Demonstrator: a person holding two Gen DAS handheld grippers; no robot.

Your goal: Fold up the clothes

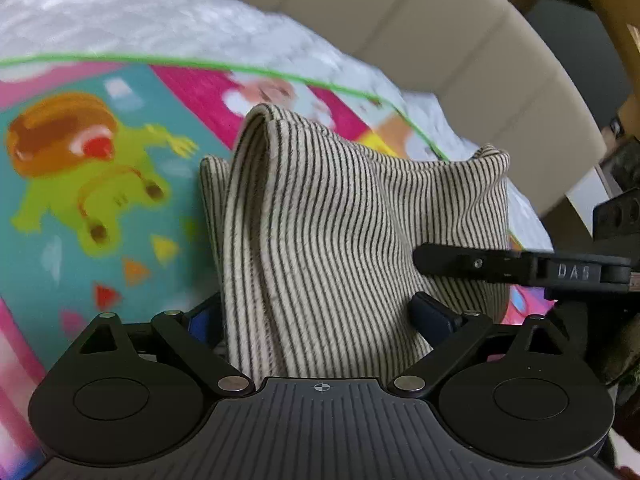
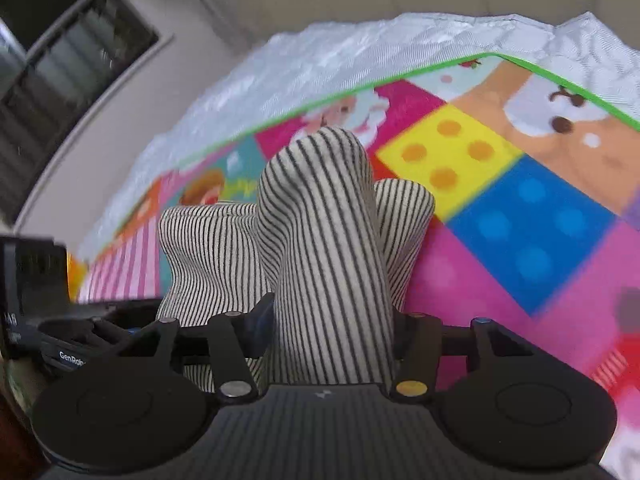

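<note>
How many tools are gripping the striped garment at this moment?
2. The left tool clamps the striped garment at its near edge; the right tool clamps another bunch of it beside the left, above the colourful play mat.

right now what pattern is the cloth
Cream with thin dark stripes, clearest in the left wrist view.

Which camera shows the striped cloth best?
The left wrist view: the striped cloth spreads wide, folds and far edge visible. The right wrist view shows it bunched into narrow humps, blocked by its own nearest fold.
</note>
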